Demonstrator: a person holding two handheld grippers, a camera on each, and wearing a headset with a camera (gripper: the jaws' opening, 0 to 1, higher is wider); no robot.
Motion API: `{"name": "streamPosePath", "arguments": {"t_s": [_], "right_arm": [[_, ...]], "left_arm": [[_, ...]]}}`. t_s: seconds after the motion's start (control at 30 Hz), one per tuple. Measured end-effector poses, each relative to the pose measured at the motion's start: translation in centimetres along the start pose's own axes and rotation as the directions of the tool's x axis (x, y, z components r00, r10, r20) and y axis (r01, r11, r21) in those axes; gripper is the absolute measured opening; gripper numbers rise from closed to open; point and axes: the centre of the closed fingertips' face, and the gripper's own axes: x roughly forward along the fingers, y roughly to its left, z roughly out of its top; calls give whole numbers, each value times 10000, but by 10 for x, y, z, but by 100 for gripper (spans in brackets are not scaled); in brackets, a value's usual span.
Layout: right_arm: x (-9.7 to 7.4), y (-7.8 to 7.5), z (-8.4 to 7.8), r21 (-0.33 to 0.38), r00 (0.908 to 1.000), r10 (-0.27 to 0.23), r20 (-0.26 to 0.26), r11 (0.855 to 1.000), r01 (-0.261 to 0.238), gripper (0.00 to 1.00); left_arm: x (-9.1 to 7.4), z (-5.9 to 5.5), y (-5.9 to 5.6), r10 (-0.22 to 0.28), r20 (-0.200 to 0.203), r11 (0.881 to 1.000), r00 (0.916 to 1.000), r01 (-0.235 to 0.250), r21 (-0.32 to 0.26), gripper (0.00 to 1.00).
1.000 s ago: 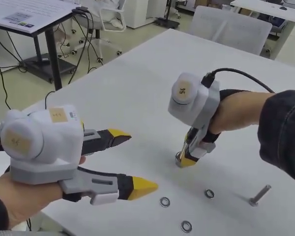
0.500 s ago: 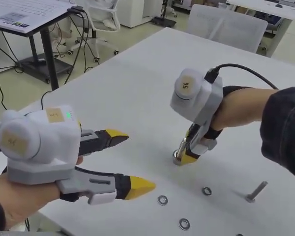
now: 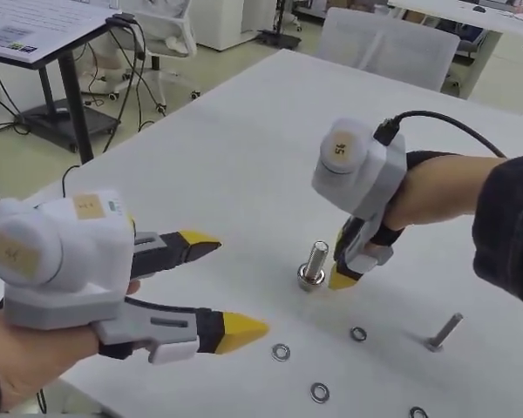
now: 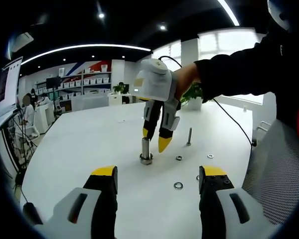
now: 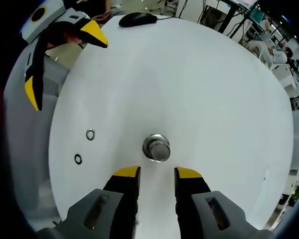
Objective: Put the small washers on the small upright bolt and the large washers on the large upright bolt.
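You're in an office-type lab: big white desk (image 3: 244,131), swivel chair (image 3: 170,30) & mesh chair (image 3: 388,52) past its far edge, side desk (image 3: 35,26) w/ dangling cables (image 3: 138,61), shelves of bins (image 4: 87,82) along the wall, strip lights (image 4: 89,47) overhead.

Left gripper (image 3: 235,287) is held level, fingers (image 3: 241,328) wide apart; right gripper (image 3: 338,277) points downward, slightly parted.

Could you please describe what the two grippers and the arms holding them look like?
The left gripper and the right gripper match: white housing on a grey base, black jaws with yellow tips, and a tan sticker on the round cap. A black cable leaves the right one, and the arm holding it wears a dark sleeve.
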Motion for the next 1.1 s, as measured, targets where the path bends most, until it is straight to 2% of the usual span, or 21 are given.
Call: {"name": "streamPosePath", "arguments": {"t_s": [0.47, 0.8, 1.1], "right_arm": [[-4, 10, -20, 383, 10000, -35, 62, 9993, 33, 28], [-8, 23, -29, 603, 9999, -52, 139, 9982, 44, 28], [-3, 37, -37, 836, 9998, 52, 165, 9965, -66, 28]], "left_arm": [[2, -2, -5, -250, -170, 9996, 9995, 252, 91, 66], [4, -4, -10, -498, -271, 9986, 9984, 502, 137, 65], [4, -5, -14, -679, -334, 9974, 9971, 686, 207, 65]]}}
